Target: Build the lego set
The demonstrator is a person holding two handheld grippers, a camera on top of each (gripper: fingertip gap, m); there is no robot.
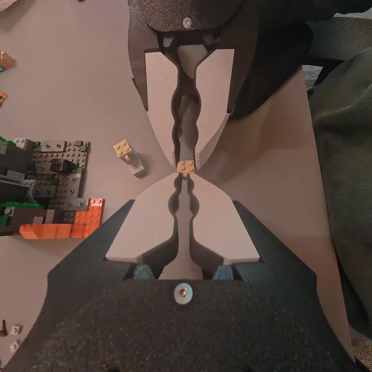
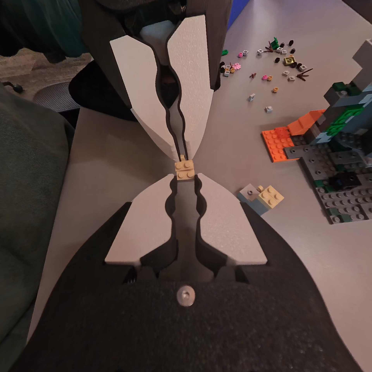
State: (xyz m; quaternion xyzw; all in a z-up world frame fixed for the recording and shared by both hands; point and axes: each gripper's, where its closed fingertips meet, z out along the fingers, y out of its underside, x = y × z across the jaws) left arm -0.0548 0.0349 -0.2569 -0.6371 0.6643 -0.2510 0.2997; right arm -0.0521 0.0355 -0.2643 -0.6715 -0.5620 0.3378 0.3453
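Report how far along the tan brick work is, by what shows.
Done: one tan piece with a loop sits on a grey block by the brick model. In hand: right gripper and left gripper pinch a second tan piece from opposite ends. Left: loose bits lie scattered.

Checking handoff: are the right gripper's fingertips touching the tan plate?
Touching. The right wrist view shows both fingertips pressed on the sides of the tan plate.

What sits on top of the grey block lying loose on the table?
Tan plates cover one end of the grey block, a small tan clip sticking out beside them. One grey stud shows; the studs beneath are hidden.
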